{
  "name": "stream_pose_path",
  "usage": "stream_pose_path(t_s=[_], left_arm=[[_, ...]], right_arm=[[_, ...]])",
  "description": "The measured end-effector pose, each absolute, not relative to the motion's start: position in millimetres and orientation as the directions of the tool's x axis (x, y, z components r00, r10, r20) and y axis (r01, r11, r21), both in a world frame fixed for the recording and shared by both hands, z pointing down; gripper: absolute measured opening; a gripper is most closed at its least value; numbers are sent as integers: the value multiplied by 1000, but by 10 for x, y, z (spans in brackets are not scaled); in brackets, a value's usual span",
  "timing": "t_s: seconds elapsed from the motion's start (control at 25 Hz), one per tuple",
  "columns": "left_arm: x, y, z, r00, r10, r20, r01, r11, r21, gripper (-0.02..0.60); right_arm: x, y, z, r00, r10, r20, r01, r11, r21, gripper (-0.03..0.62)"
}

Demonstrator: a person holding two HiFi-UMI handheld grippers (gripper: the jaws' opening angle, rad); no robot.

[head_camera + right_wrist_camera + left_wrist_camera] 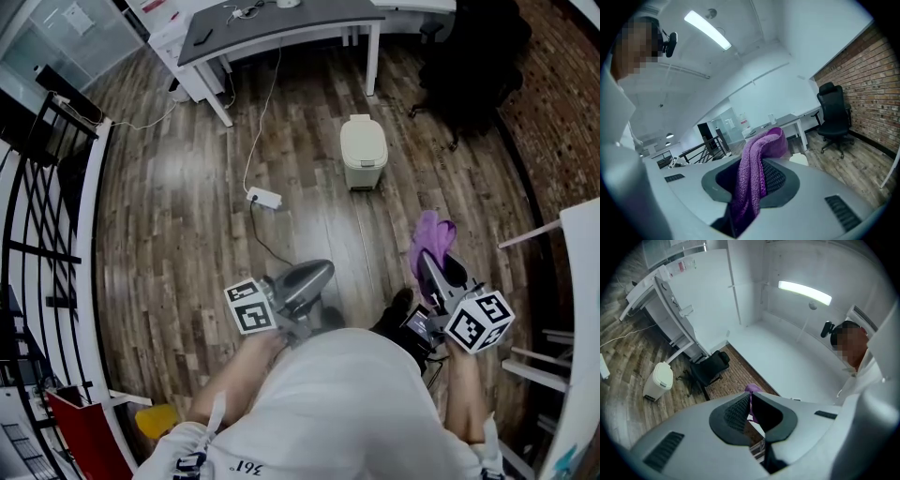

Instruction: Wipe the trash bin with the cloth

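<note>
Head view: a cream plastic trash bin (364,150) with a rounded lid stands upright on the plank floor (187,206) at 12 o'clock, well apart from both tools. The right tool (433,267) clamps a purple cloth (429,236), whose long axis runs toward 12 o'clock. The left tool (319,274), a smooth grey wedge, points to 1 o'clock.

Left gripper view: the left tool's (750,401) ribbed black pads (733,413) sit together on nothing. A sliver of cloth (751,389) shows beyond them. The trash bin (658,380) stands at 9 o'clock.

Right gripper view: the right tool (761,165) pinches the nubbly knit cloth (752,180), which arches up, its folded end leaning toward 1 o'clock. The trash bin (799,159) is mostly hidden behind the jaw.
</note>
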State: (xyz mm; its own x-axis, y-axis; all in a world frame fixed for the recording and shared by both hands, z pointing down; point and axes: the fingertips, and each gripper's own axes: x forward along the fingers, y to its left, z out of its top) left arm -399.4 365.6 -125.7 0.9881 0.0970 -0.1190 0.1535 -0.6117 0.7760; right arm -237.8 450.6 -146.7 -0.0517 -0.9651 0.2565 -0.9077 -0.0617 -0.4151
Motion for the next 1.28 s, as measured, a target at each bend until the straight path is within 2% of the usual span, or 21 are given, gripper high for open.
stream_pose_path(t_s=[0.12,0.36,0.72,1.0,1.28], left_arm=[[-4059,3570,-1253,990,73,-118,138,-619,773,15],[-4133,3448,-1245,992,57,-115,126,-630,766,15],[-4081,3343,-1170,993,81,-87,119,-635,763,15],[-3898,3247,-1006,996,77,-50,87,-612,786,15],[-3480,2916,-976,1000,20,-19,27,-624,781,15]], right_arm=[[-2345,4541,-1516,-60,-967,248,-895,-58,-442,94],[-2140,4647,-1454,71,-941,330,-943,-171,-286,94],[-1932,4758,-1391,176,-912,370,-937,-271,-222,94],[-1707,4796,-1268,182,-889,419,-930,-294,-219,94],[-1123,4394,-1094,149,-883,445,-931,-277,-237,94]])
